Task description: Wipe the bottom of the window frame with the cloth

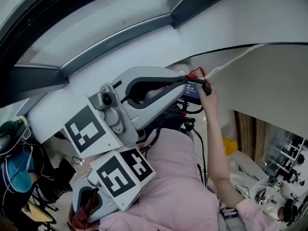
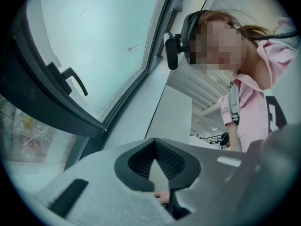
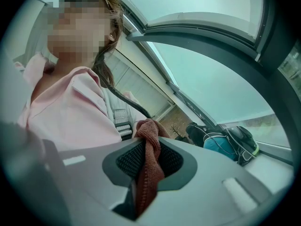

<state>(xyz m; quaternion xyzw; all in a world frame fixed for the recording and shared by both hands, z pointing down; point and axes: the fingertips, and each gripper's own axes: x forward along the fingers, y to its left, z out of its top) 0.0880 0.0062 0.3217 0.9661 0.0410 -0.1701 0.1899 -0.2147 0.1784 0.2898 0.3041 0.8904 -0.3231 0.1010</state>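
My right gripper (image 3: 149,160) is shut on a red-brown cloth (image 3: 148,173), which stands up knotted between the jaws. In the head view this gripper (image 1: 91,201) sits low against the pink shirt, with a bit of the cloth (image 1: 78,211) at its lower end. My left gripper (image 2: 157,167) is shut with nothing in it; in the head view it (image 1: 179,83) is higher and points right. The dark window frame (image 1: 115,36) and white sill (image 1: 91,78) run above both grippers, apart from them. The window handle (image 2: 75,80) shows in the left gripper view.
The person's hand (image 1: 210,98) touches a small screen device (image 1: 195,88) just beyond the left gripper's tip. A dark and teal bag (image 1: 14,150) lies at the left. Cluttered gear (image 1: 276,186) and a yellow item (image 1: 230,146) lie lower right.
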